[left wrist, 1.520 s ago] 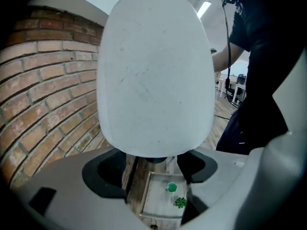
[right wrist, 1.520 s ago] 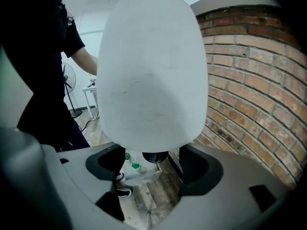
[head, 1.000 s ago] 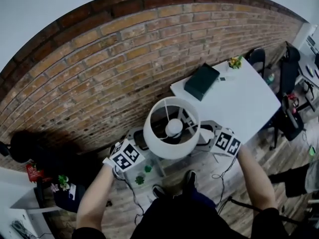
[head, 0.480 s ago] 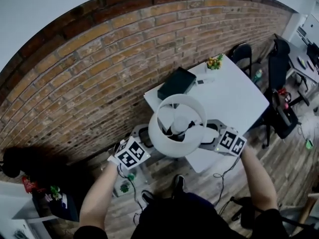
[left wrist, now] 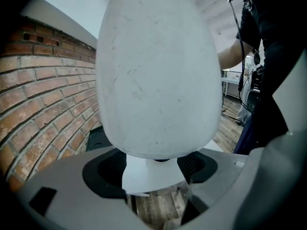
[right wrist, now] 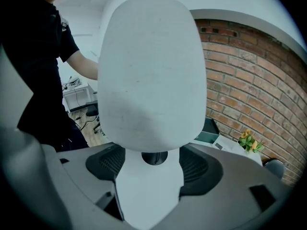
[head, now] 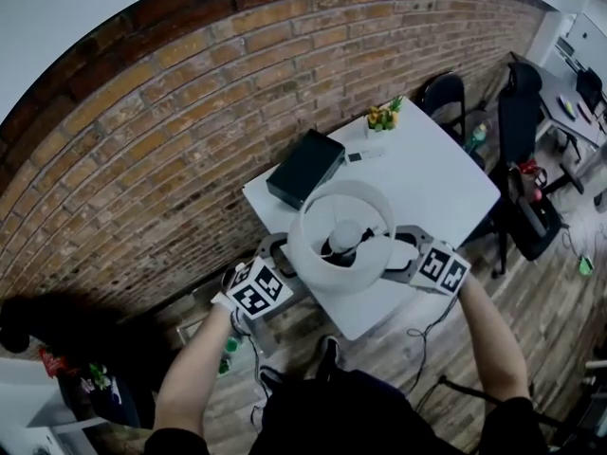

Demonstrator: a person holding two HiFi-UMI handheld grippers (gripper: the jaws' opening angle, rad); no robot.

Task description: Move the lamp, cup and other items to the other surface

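Step in hand, as I read it: the carry-and-place of the lamp (head: 341,240). It's upright, white shade up, held from both sides over the near-left part of the white counter (head: 446,188).

Left gripper (head: 285,263): jaws closed in on the lamp's white stem just under the shade, pads on either side of it. Right gripper (head: 403,254): same grip from the opposite side, also clamped on the stem. Neither has anything else in it.

The lamp base is hidden under the shade in the head view. The left gripper view shows wood floor below the jaws, so I judge it's not seated yet and sits close to the counter edge.

On the counter: a black box (head: 305,167) just beyond the shade, and a small potted plant with yellow flowers (head: 381,117) at the far corner.

Next move calls for:
- going further in over bare counter, clear of the box
- keeping the stem vertical and both grips even
- lowering until the base sits flat, then opening both jaws
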